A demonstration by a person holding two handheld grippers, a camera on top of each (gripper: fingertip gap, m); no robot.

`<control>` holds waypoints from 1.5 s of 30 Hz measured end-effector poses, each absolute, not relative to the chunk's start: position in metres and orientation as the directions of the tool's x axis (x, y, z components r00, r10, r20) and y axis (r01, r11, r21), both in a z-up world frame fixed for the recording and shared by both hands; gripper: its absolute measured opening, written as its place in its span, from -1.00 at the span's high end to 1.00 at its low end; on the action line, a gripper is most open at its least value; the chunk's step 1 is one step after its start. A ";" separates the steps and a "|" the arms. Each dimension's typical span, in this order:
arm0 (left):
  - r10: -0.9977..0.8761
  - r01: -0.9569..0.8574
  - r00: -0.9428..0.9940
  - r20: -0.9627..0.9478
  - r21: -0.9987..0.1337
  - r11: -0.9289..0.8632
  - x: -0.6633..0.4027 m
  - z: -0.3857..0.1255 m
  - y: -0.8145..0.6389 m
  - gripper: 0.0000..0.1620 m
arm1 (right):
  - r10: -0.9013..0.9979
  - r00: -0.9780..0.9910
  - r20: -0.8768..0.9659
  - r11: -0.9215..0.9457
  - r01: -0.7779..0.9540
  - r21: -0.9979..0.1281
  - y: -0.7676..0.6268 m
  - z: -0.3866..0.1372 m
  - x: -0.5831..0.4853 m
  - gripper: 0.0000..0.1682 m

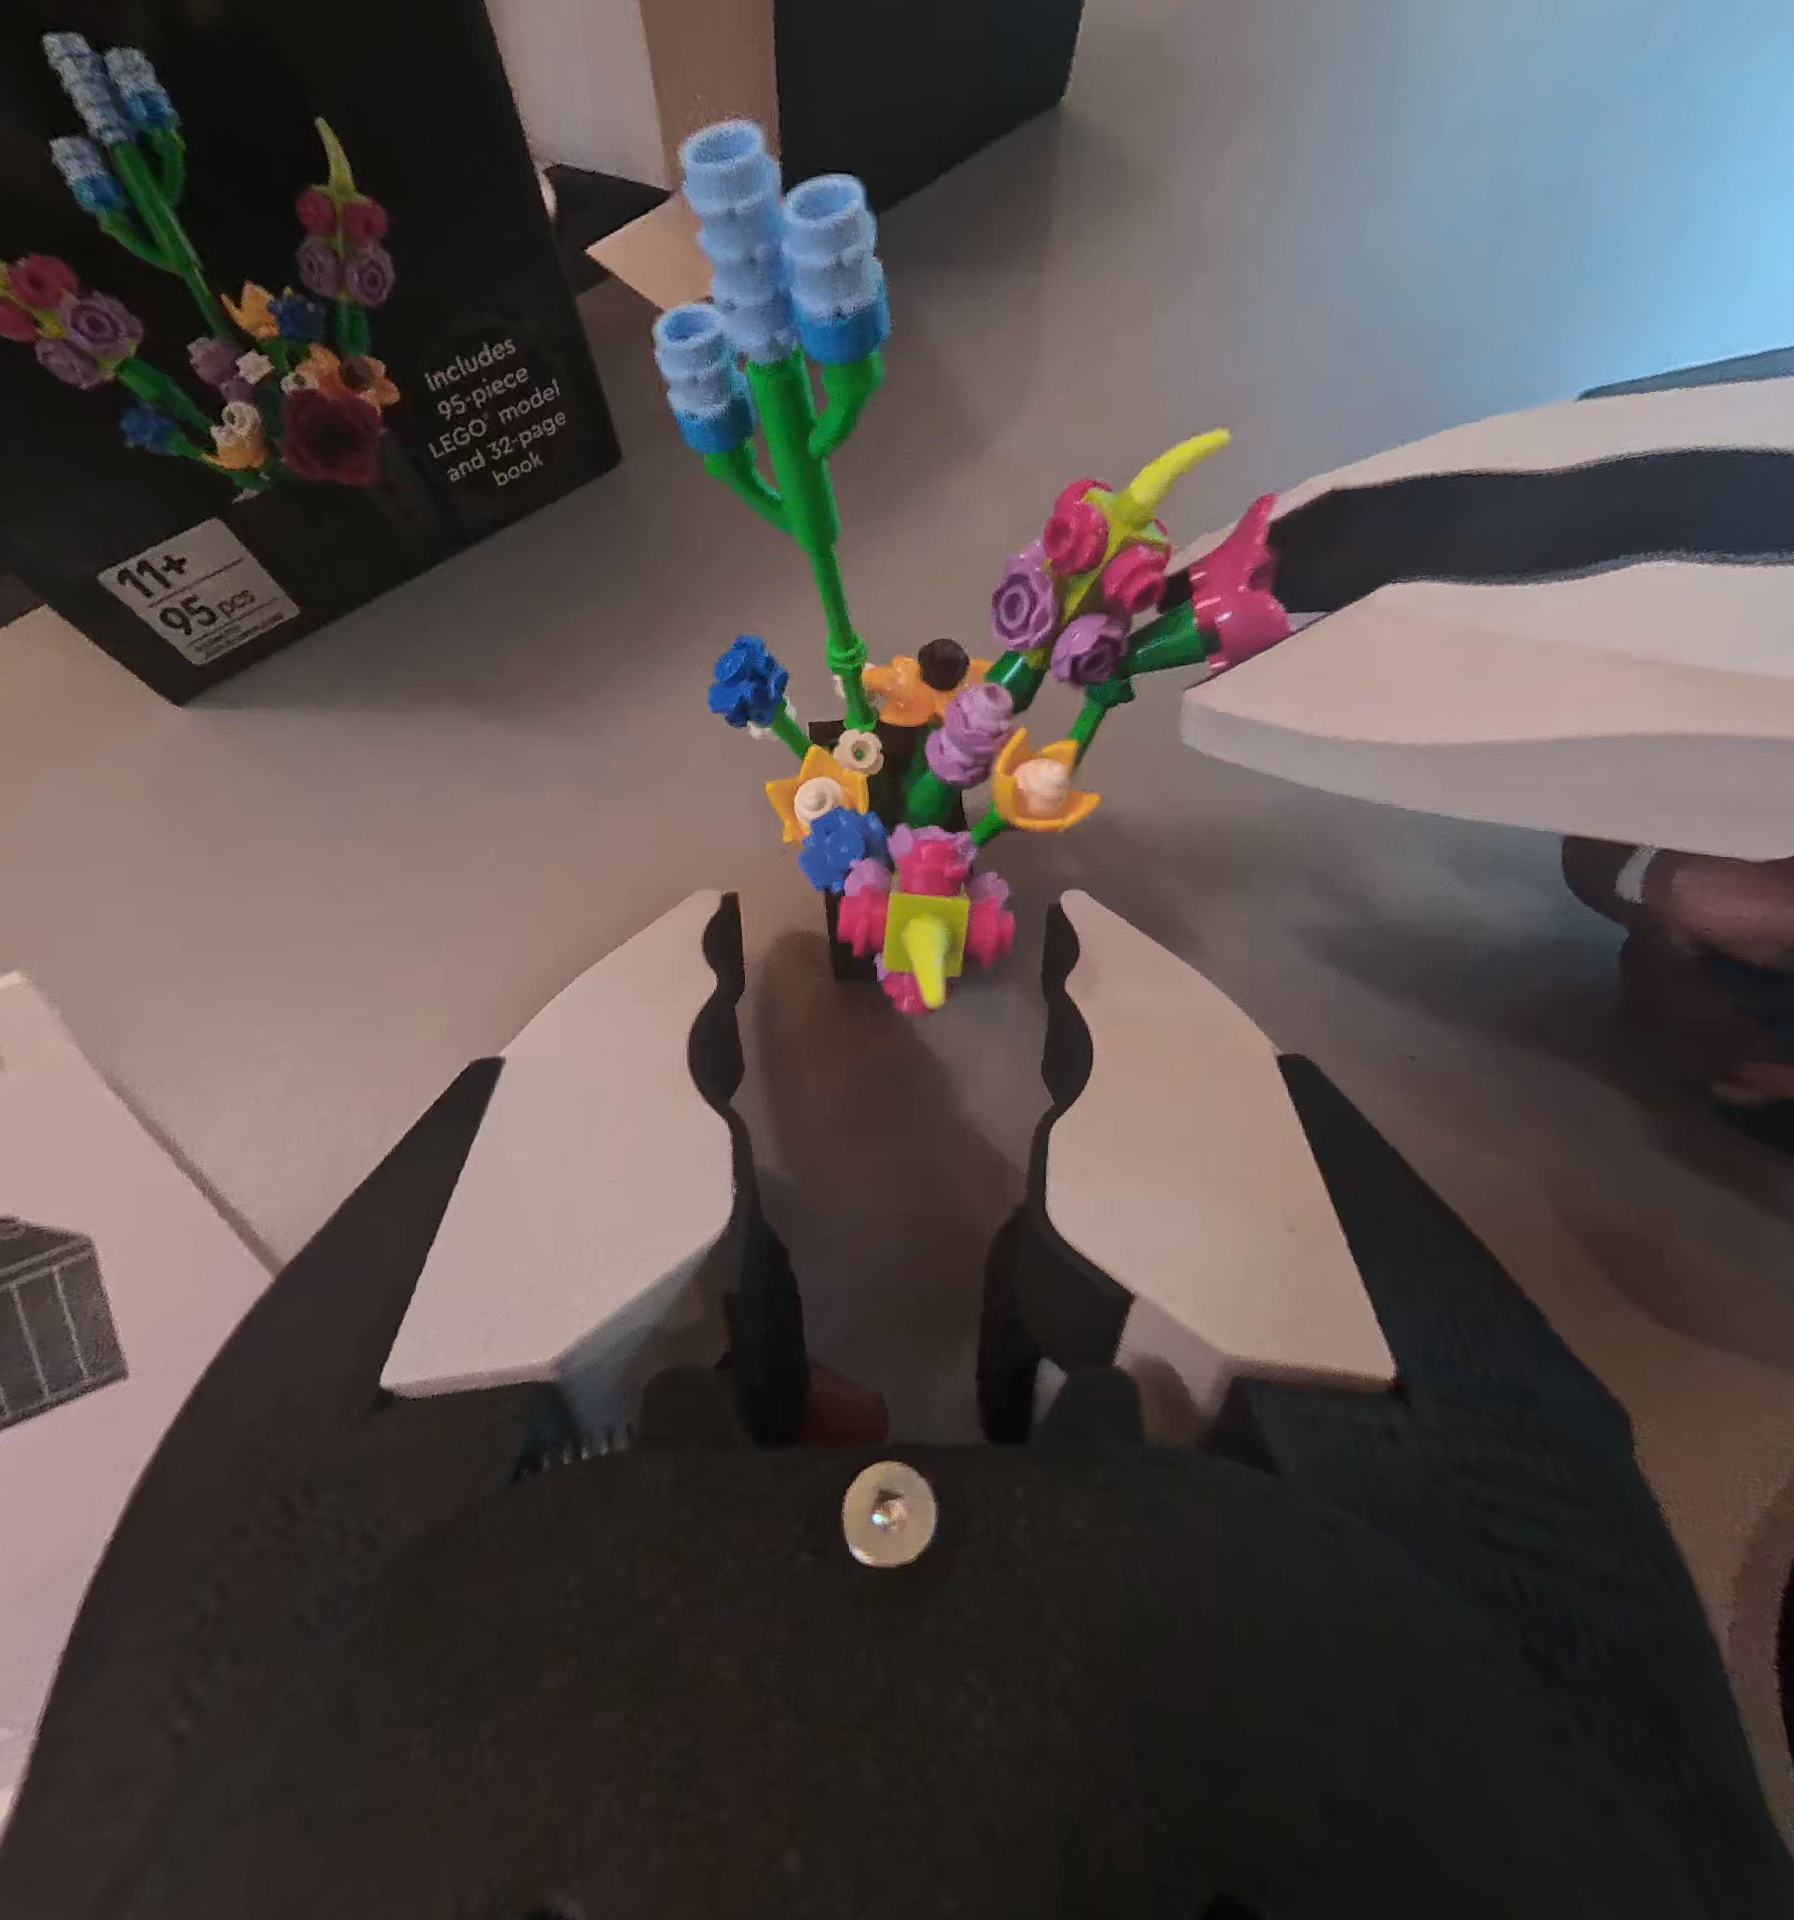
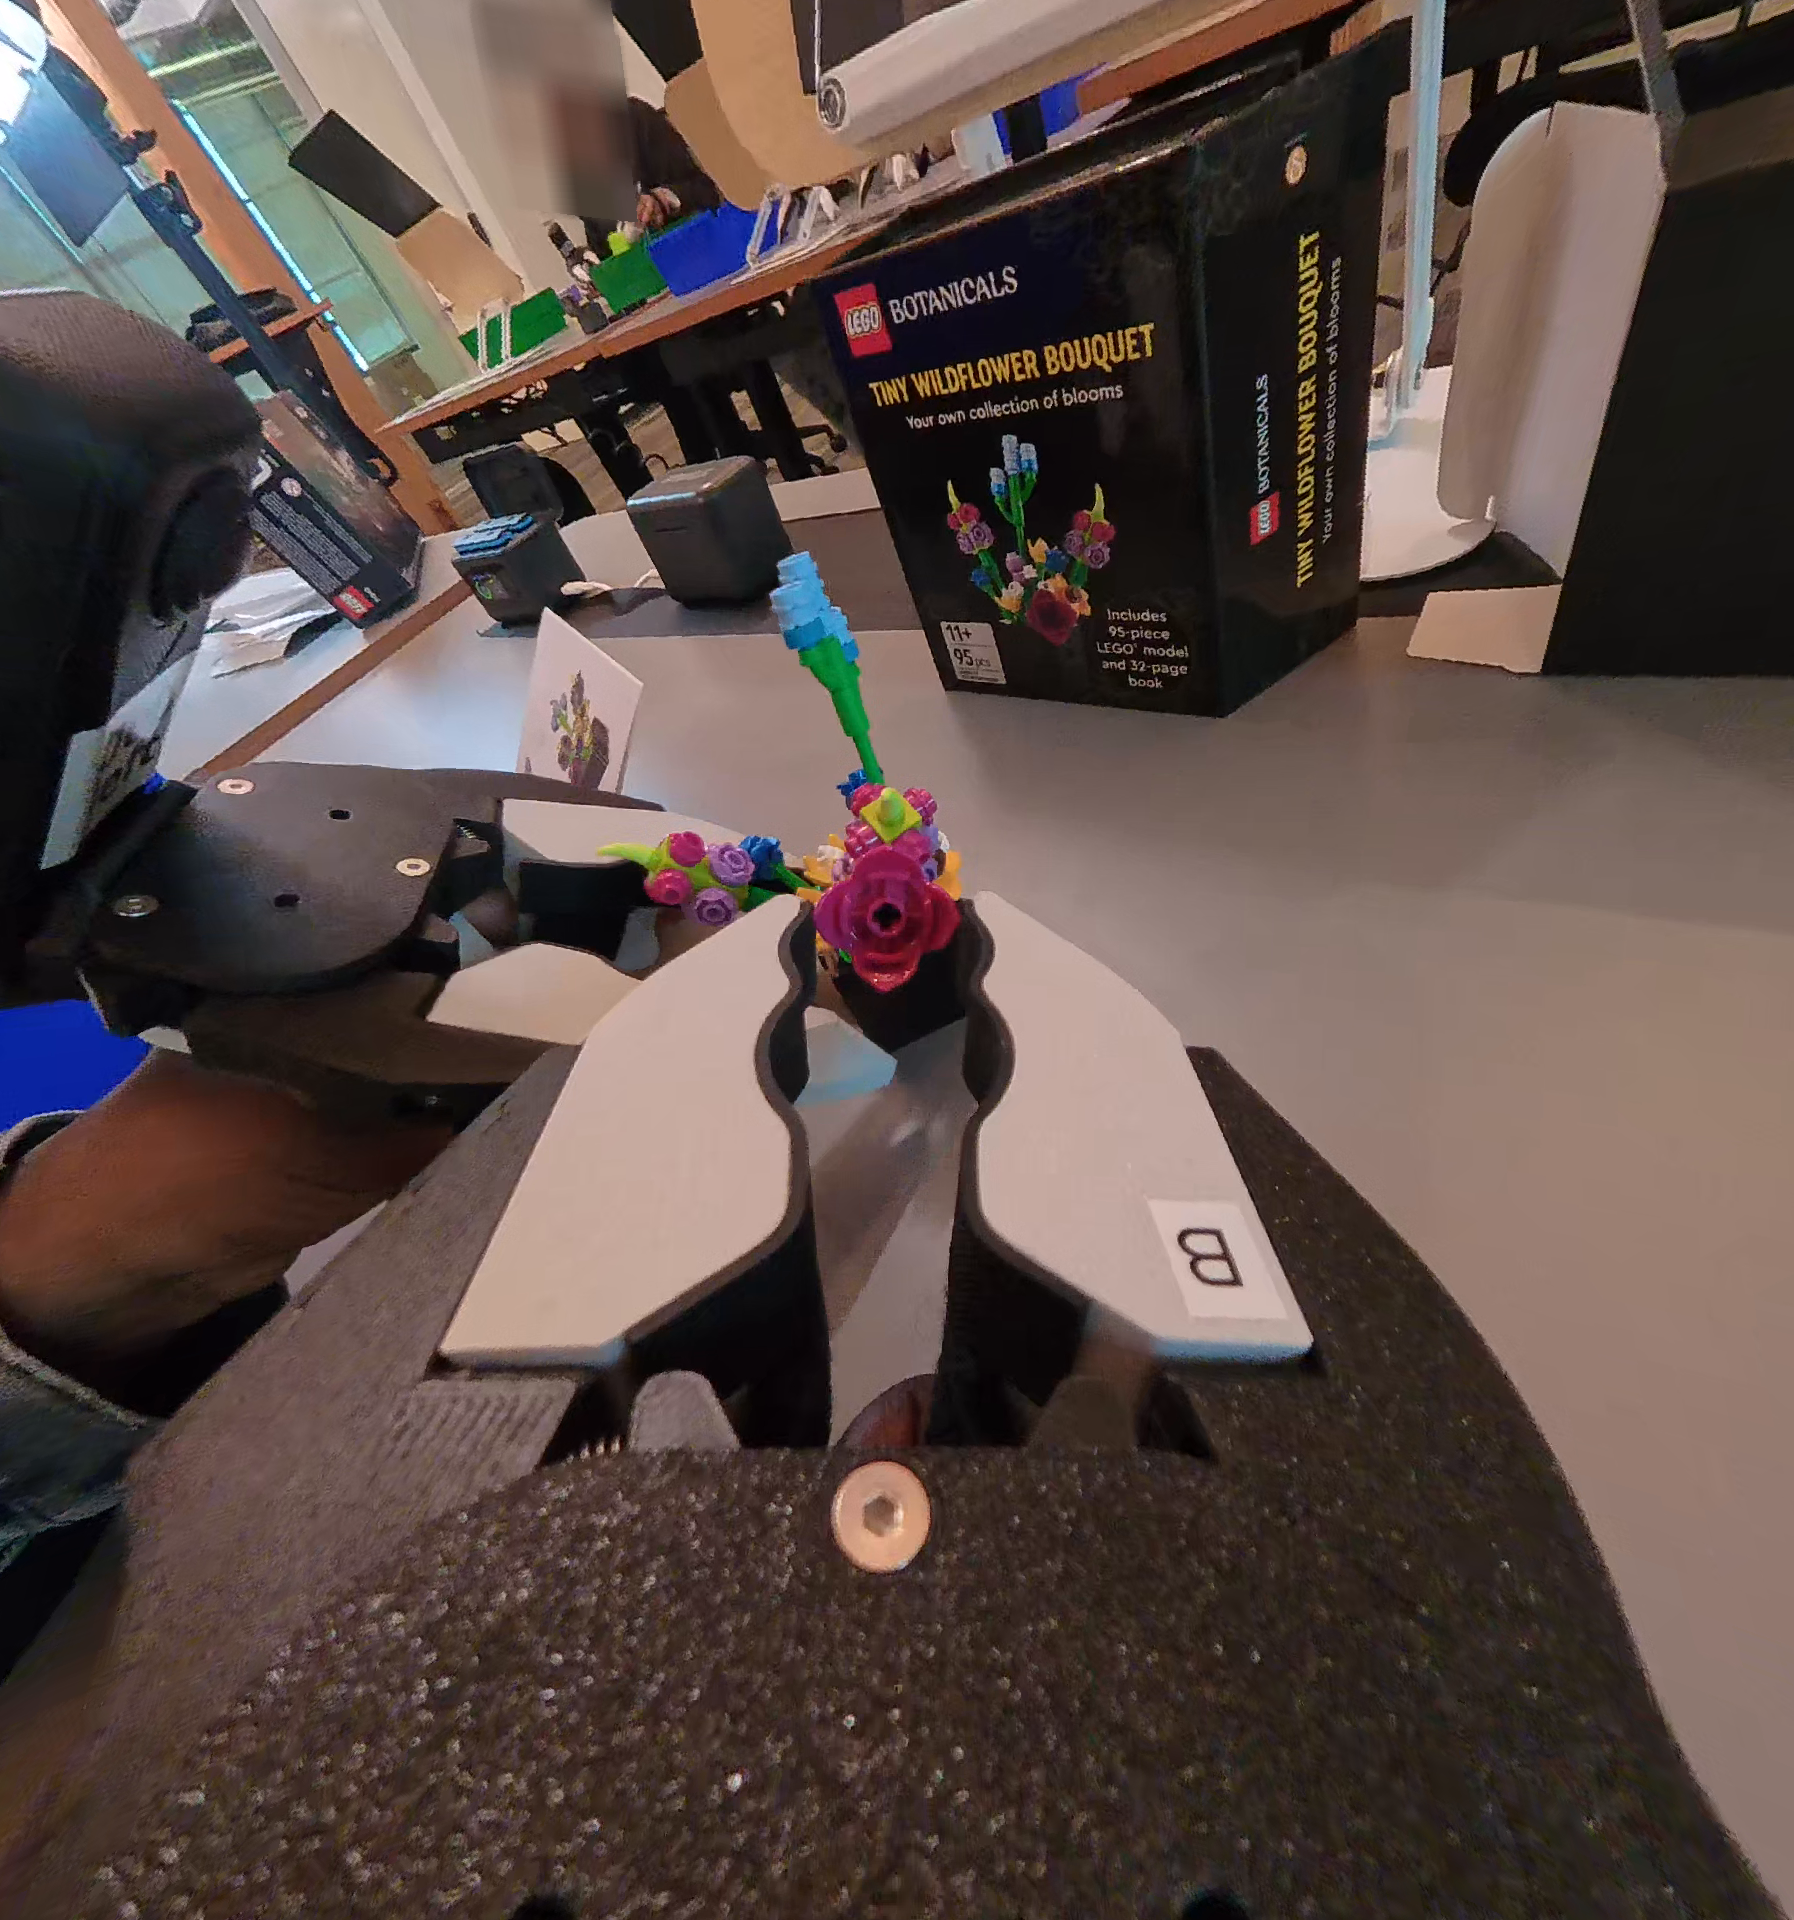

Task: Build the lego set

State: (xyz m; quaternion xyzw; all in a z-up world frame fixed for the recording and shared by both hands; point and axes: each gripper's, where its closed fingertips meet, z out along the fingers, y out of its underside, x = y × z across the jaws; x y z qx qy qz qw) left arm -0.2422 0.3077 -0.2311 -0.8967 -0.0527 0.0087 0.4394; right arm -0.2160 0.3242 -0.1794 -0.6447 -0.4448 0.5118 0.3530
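Lego bouquet [image 1: 872, 748] stands on a grey table [image 1: 301, 831] in a workroom, with long wooden benches [image 2: 664, 322] and coloured bins behind. Set's black box [image 2: 1090, 436] stands upright just beyond it; a white booklet [image 1: 31, 1195] lies nearer the left gripper. Left gripper [image 1: 893, 935] rests just short of the flowers, fingers spread and empty. Right gripper [image 2: 888, 930] pinches the magenta rose [image 2: 885, 920] at the bouquet's side

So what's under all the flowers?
A small black block holds the stems of the flowers. It stands on the grey table. How the stems plug in is hidden by blooms.
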 end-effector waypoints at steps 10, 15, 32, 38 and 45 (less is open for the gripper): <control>0.077 0.076 0.996 0.036 -0.776 -0.626 -0.241 -0.235 0.312 0.63 | 0.930 0.091 -0.356 -0.367 0.183 -0.912 0.327 -0.174 -0.222 0.70; 0.063 0.092 0.996 0.067 -0.776 -0.624 -0.239 -0.234 0.312 0.63 | 0.957 0.079 -0.278 -0.287 0.133 -0.949 0.326 -0.159 -0.208 0.70; 0.037 0.087 0.996 0.082 -0.772 -0.630 -0.235 -0.235 0.312 0.63 | 0.991 0.013 0.130 0.118 0.335 -0.935 0.314 -0.169 -0.238 0.70; 0.033 0.071 0.997 0.064 -0.764 -0.641 -0.235 -0.237 0.312 0.65 | 0.988 -0.036 0.148 0.150 0.403 -0.903 0.317 -0.171 -0.242 0.69; 0.023 0.056 0.998 0.054 -0.759 -0.649 -0.233 -0.238 0.311 0.65 | 0.987 -0.111 0.115 0.152 0.433 -0.888 0.316 -0.171 -0.237 0.69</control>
